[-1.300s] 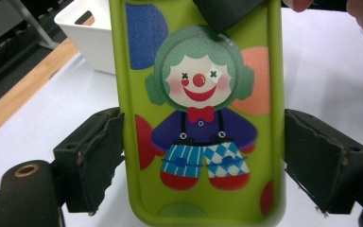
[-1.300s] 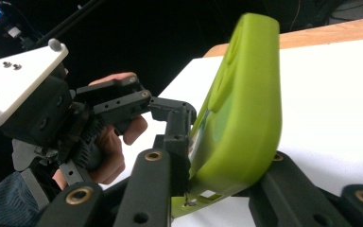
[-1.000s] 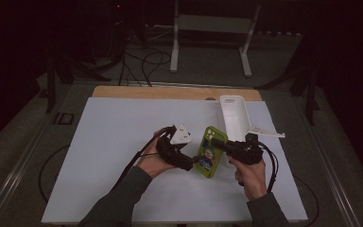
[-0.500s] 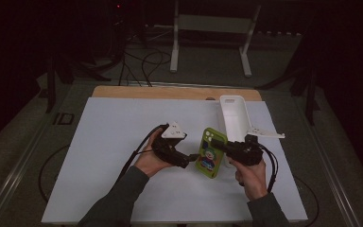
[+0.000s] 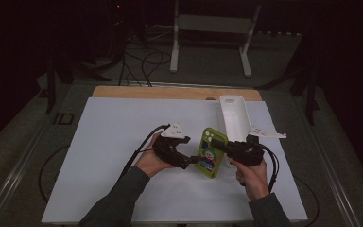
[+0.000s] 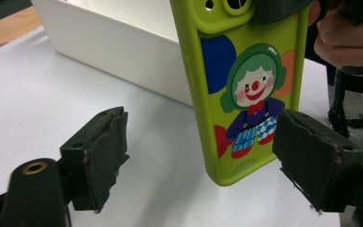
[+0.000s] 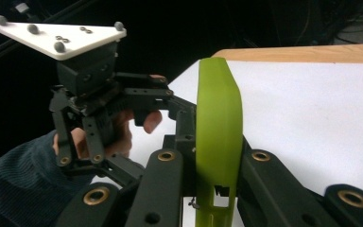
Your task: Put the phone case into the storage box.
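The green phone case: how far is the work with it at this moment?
Done: the right gripper is shut on the green phone case and holds it above the white table, beside the white tray. In hand: the left gripper brings its fingers around the case's lower end; they have just been closing, but gaps remain. Left: probably to close the left grip.

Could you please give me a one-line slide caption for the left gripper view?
Left claw open around the lime-green clown phone case, above the white table.
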Motion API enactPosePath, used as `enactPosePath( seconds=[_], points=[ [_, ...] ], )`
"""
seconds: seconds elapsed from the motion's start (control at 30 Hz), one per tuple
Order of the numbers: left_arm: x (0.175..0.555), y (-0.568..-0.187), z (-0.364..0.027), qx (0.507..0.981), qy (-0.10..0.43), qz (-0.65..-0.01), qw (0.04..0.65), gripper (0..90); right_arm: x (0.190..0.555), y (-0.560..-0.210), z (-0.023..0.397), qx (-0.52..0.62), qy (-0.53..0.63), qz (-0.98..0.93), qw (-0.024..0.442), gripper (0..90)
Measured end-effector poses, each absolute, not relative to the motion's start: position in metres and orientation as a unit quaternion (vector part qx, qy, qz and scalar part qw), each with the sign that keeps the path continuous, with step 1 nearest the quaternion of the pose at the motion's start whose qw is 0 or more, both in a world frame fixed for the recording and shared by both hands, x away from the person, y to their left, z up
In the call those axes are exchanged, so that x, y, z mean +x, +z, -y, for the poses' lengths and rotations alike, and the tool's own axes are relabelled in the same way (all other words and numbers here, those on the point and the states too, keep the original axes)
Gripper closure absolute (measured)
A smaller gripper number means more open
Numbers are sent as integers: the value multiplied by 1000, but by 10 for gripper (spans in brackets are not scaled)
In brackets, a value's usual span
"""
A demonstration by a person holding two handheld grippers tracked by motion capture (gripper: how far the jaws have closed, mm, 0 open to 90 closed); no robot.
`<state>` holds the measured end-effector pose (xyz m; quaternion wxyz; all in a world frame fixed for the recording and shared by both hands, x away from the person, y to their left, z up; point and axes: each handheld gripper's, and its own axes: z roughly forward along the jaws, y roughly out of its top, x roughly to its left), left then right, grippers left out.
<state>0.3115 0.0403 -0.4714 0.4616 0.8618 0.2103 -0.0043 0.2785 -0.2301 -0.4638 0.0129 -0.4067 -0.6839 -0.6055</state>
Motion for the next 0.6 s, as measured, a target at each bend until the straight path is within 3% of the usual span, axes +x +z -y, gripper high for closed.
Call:
enactPosePath(
  seconds=[0.6],
  points=[
    [313,-480,-42,856,-47,-193,478,385,278,-456,226,-374,-630,681,19,832]
  ],
)
